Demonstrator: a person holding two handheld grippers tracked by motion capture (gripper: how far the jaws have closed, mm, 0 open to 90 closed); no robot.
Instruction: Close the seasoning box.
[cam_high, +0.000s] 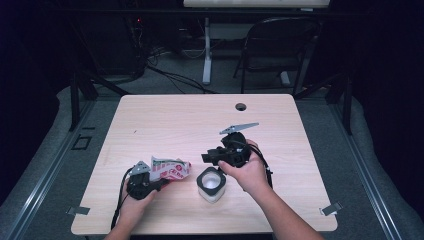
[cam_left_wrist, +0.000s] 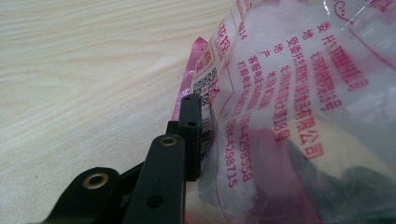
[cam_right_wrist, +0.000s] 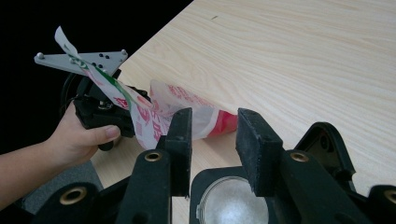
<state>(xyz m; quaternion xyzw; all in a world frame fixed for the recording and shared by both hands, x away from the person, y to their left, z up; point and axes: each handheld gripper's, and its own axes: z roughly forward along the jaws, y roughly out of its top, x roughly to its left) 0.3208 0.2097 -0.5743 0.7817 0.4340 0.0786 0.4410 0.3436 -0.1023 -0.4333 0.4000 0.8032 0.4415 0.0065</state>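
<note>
Meanwhile the left gripper (cam_high: 161, 184) clamps the printed bag (cam_high: 171, 169), just beside the black cup (cam_high: 211, 185). Above that cup, the right gripper (cam_right_wrist: 214, 135) hangs with jaws apart, gripping nothing.

Plastic bag (cam_left_wrist: 299, 107): red Chinese print, digits "4298715".

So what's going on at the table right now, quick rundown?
Left gripper on the red-printed plastic bag. Right gripper open, empty, above the black cup of white powder. Nothing between bag and cup.
</note>
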